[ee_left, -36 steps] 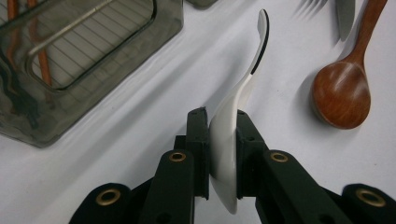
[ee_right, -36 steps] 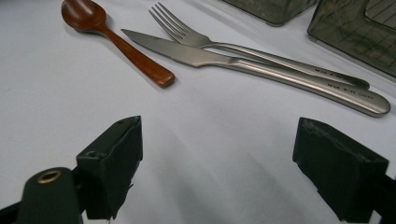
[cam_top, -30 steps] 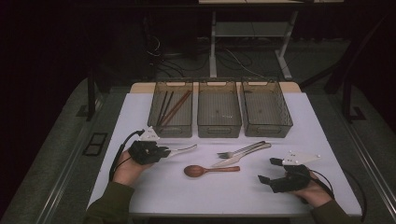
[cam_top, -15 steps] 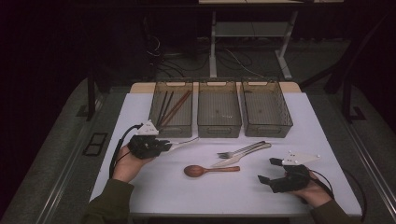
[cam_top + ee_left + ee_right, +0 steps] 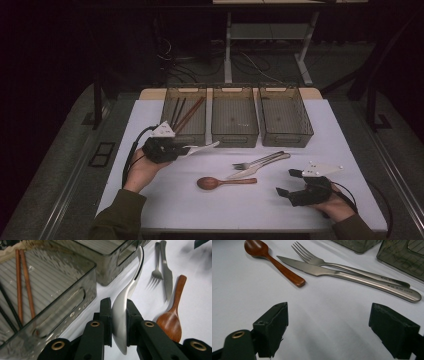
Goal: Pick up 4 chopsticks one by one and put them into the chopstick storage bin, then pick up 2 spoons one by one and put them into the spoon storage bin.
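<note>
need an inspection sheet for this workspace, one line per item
surface: white table, bare along the near edge
job's things: metal spoon clamped by its bowl in the left tongs; three bins, chopsticks in the left bin
clutter: fork, knife and wooden spoon lying loose mid-table
grippers: left tongs shut on the metal spoon; right tongs open, holding nothing
cables: black cable trailing from the left tongs; more on the floor behind
surroundings: dark room, desk frame beyond the table
</note>
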The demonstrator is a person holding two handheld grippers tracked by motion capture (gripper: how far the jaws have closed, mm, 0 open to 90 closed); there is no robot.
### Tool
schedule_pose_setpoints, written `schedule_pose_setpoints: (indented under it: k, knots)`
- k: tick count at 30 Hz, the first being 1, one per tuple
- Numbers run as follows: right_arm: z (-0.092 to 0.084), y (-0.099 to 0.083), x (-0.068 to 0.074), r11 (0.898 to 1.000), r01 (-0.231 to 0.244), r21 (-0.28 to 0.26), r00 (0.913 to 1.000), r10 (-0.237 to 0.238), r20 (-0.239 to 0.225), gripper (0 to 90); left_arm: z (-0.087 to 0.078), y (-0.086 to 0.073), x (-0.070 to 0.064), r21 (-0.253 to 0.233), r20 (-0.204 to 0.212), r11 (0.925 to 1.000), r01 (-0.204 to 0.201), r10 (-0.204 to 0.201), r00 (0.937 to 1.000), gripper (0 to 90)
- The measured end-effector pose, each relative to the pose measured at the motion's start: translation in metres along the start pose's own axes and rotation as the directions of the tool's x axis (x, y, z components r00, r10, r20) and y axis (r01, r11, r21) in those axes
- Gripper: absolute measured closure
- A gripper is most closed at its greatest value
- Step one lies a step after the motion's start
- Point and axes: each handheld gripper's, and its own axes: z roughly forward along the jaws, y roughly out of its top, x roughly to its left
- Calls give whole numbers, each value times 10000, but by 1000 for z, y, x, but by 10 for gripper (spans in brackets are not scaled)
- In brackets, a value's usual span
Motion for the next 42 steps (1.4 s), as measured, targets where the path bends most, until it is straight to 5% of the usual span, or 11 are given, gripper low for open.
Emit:
schedule_pose_setpoints:
  k: [42]
  knots:
    - [3, 3, -1, 10000, 47, -62, 9999, -48, -142, 158, 64, 99, 9, -498, 687, 9956, -789, 822, 9942, 792]
